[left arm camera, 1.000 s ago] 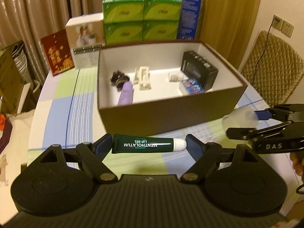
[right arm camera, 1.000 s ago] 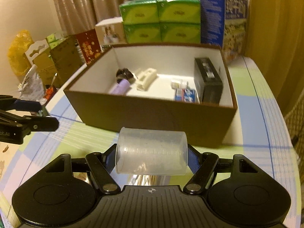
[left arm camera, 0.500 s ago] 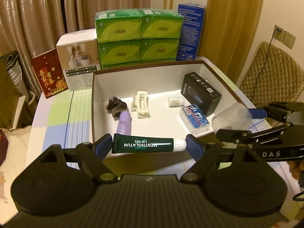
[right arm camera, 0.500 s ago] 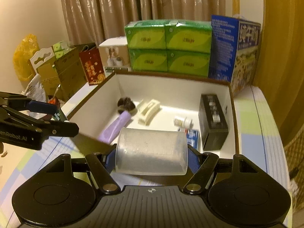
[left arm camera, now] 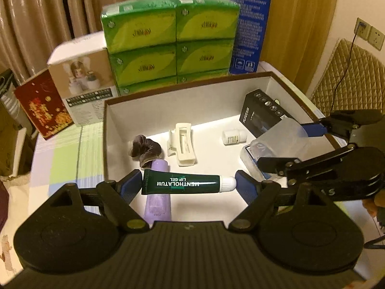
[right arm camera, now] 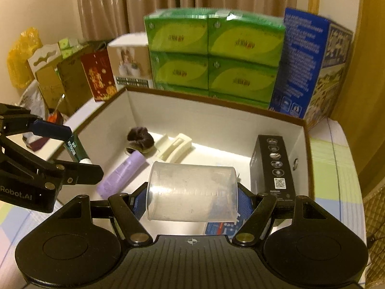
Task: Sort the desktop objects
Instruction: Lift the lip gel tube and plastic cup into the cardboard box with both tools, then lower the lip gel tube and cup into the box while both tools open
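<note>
The left claw (left arm camera: 188,186) was clamped end to end on a dark green tube of lip gel (left arm camera: 185,185), so its pads stood fairly wide apart with the tube's long axis running straight across between them, crimped end at one pad and white cap at the other. The right claw (right arm camera: 191,196) gripped a clear plastic cup (right arm camera: 191,192) the same way, lying on its side with mouth and base against the two pads.

Both claws hung above the open brown box (left arm camera: 107,130), tilted downward, and that was the relation the next move appeared to turn on: the white floor of the box lay below and ahead of each load. Directly beneath the tube, a lilac bottle (left arm camera: 157,202) lay pointing away from the left claw, crosswise to the tube, with a dark hair tie (left arm camera: 145,149) and a cream hair clip (left arm camera: 182,144) just beyond it. Under the cup a blue packet (right arm camera: 220,228) peeked out, and a black carton (right arm camera: 273,166) stood just to the right of the right claw.

The two claws were close side by side, the right one's fingers reaching into the left view beside the tube's cap. Letting go here would probably drop the tube onto the lilac bottle, so bare floor ahead looked the safer spot.
</note>
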Demonstrator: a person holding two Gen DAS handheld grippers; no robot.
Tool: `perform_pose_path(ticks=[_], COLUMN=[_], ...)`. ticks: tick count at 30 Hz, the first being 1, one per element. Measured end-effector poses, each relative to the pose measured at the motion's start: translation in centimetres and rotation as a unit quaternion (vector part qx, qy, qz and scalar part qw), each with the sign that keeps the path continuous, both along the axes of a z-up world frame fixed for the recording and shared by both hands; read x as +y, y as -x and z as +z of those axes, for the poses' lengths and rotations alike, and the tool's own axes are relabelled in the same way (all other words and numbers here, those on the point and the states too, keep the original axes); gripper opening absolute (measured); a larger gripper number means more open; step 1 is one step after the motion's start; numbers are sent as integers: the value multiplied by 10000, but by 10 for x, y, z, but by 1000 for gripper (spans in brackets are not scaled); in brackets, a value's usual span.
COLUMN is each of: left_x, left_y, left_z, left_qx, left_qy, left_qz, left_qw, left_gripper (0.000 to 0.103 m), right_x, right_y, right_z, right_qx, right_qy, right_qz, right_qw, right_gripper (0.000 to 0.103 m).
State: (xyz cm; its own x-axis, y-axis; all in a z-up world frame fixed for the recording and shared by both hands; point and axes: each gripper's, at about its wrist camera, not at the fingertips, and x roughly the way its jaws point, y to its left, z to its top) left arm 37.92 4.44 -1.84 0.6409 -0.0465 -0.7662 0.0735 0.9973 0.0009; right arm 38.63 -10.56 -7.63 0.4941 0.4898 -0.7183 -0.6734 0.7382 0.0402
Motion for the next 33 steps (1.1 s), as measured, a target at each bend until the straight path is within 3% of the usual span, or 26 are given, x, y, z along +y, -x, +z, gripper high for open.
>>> perform_pose_path(ticks=[6, 22, 33], left_x=[5, -2, 0], left_y=[-25, -68, -78], left_z=[-20, -61, -67], left_qx=[317, 887, 1005], left_qy=[191, -546, -612], left_qz=[-247, -942, -984], left_qw=[9990, 9901, 9882], left_gripper=[81, 81, 81], right_x=[6, 18, 24], right_y=[-20, -46, -52], right_z=[-17, -43, -48], right_qx=[310, 535, 589], right_qy=[180, 687, 716], right_qz=[264, 756, 883], right_qw=[9990, 9933, 9918], right_gripper=[70, 70, 70])
